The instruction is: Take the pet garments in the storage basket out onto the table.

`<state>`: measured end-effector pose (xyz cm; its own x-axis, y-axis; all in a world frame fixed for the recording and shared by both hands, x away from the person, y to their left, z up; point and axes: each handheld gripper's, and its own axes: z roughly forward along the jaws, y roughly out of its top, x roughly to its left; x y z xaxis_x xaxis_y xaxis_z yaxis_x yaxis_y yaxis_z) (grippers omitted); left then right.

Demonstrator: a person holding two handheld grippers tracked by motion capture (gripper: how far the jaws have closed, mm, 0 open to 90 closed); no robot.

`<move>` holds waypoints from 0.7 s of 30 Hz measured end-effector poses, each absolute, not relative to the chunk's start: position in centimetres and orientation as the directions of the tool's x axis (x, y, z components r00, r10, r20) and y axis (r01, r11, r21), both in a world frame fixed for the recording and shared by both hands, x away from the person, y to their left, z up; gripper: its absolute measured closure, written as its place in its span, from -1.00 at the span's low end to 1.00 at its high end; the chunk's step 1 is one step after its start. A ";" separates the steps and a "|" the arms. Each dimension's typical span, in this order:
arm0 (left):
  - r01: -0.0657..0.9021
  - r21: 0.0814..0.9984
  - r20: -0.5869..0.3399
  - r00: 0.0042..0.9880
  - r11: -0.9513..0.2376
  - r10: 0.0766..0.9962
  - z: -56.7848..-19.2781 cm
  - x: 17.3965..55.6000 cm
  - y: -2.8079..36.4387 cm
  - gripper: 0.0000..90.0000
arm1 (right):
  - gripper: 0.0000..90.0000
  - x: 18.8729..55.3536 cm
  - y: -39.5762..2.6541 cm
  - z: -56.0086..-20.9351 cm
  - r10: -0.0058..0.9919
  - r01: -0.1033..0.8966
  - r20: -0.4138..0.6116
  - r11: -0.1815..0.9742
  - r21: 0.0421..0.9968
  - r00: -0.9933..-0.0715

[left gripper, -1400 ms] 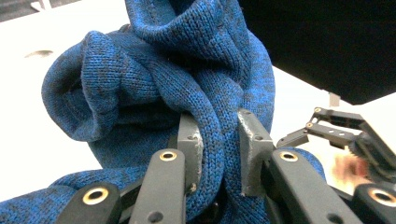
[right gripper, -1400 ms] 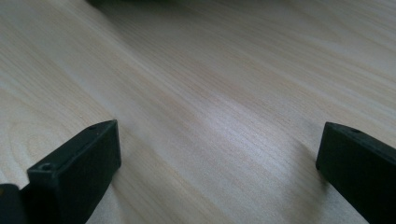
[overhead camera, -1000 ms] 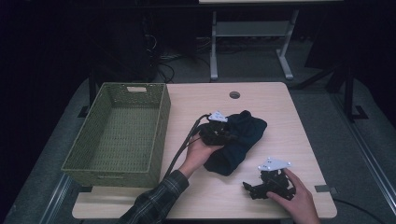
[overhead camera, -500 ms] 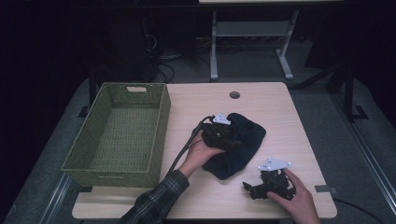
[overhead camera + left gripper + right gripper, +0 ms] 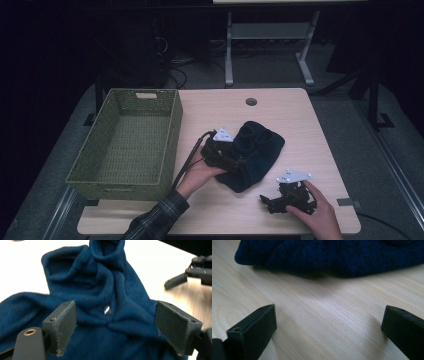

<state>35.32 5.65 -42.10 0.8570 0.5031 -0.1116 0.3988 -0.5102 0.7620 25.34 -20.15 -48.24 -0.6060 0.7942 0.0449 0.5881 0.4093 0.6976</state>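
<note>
A dark blue knitted cloth [image 5: 257,150] lies crumpled in the middle of the light wooden table [image 5: 280,112]. My left gripper [image 5: 239,162] lies at the cloth's left edge and points right into it. In the left gripper view the cloth [image 5: 105,290] spreads under and between the wide-apart jaws, and the left gripper [image 5: 113,312] has just been opening; its pads do not press the fabric. My right gripper [image 5: 267,204] rests near the front edge and points left. The right gripper [image 5: 329,315] is open over bare wood, with the cloth [image 5: 337,257] just beyond.
A green woven basket [image 5: 172,125] stands on the table's left side with nothing in it. A round cable hole [image 5: 251,101] sits near the far edge. The other hand's gripper [image 5: 195,272] shows at the upper right of the left gripper view.
My left gripper has slid toward the near left across the cloth, and the cloth now lies more bunched and rounder. The right gripper has stayed put.
</note>
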 end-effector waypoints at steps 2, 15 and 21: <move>0.400 0.758 -0.105 0.855 -0.516 0.509 -42.2 34.8 6.2 -0.63 | -1.00 25.3 -20.2 -48.2 0.794 0.588 0.044 0.410 0.697 -0.606; 0.430 0.732 -0.084 0.826 -0.529 0.557 -43.2 32.4 9.7 -0.65 | -1.00 25.3 -20.2 -48.2 0.794 0.588 0.044 0.410 0.697 -0.606; 0.452 0.700 -0.077 0.817 -0.552 0.571 -44.2 31.4 10.4 -0.68 | -1.00 25.3 -20.2 -48.2 0.795 0.588 0.044 0.409 0.697 -0.606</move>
